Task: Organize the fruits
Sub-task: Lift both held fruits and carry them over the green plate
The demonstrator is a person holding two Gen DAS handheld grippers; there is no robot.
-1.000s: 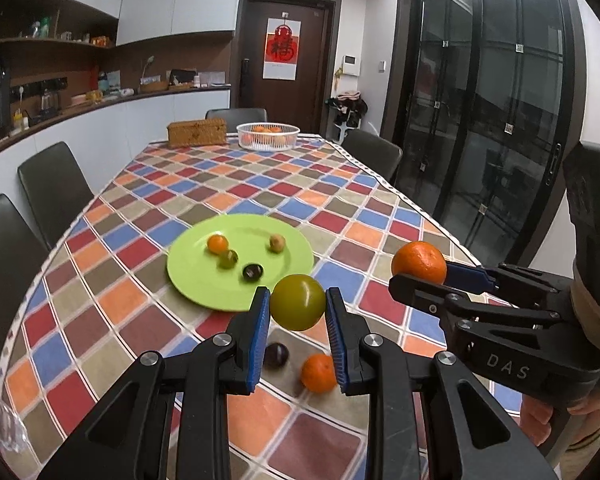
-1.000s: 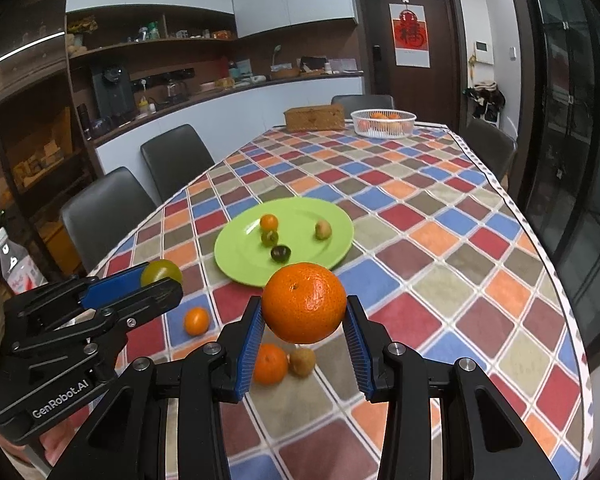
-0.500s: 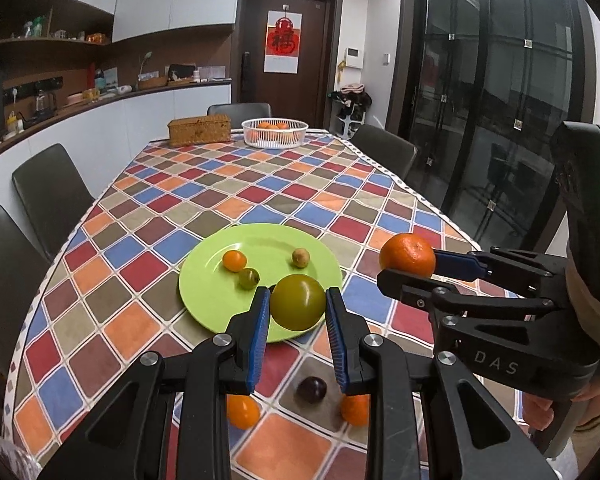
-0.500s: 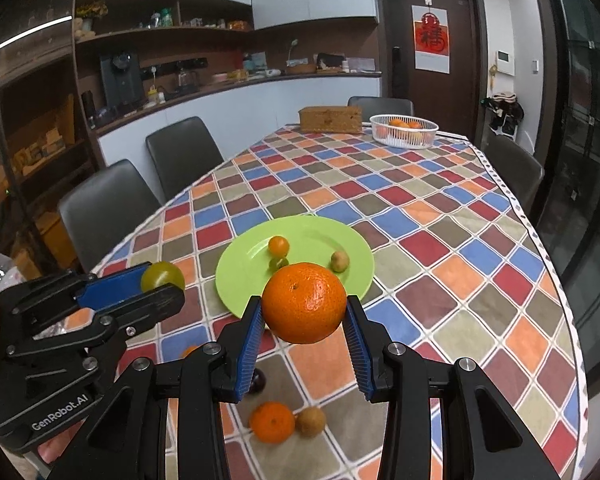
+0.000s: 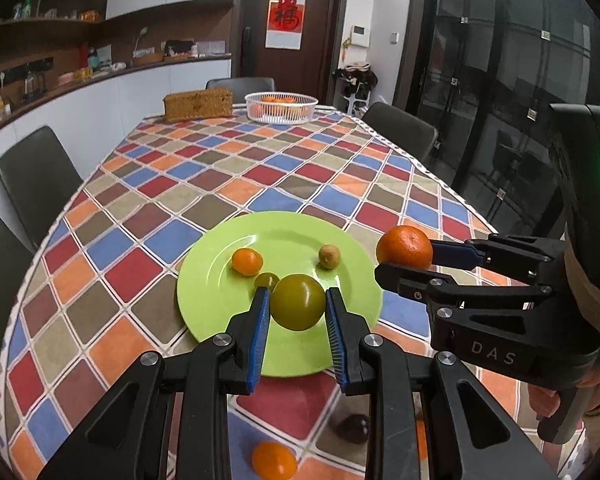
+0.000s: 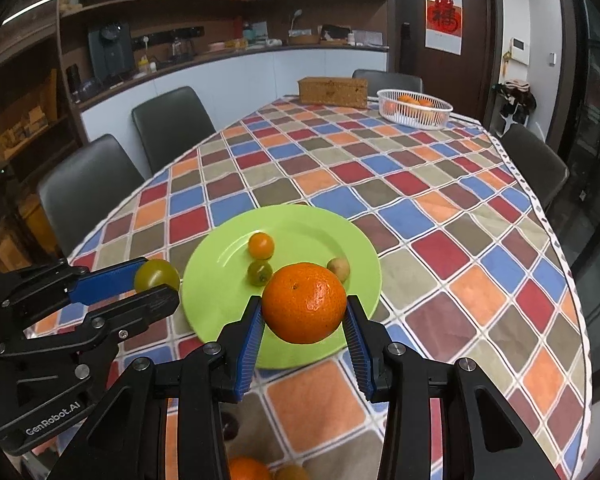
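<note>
My left gripper [image 5: 297, 309] is shut on a green fruit [image 5: 297, 302] and holds it above the near part of the green plate [image 5: 216, 288]. My right gripper [image 6: 305, 312] is shut on a large orange [image 6: 304, 302], above the plate's [image 6: 220, 304] near right rim. On the plate lie a small orange [image 5: 247, 261], a small green fruit [image 5: 267, 280] and a tan fruit [image 5: 329, 256]. The right gripper also shows in the left wrist view [image 5: 396, 260], the left one in the right wrist view [image 6: 156, 284].
A small orange [image 5: 274, 460] and a dark fruit [image 5: 354, 428] lie on the checkered tablecloth near me. A white basket [image 5: 281, 107] of oranges and a wicker box [image 5: 198, 105] stand at the far end. Dark chairs [image 6: 172, 124] line both table sides.
Both grippers have moved forward with their fruits and now hang over the plate. The loose fruits on the cloth have slipped toward the bottom of both views.
</note>
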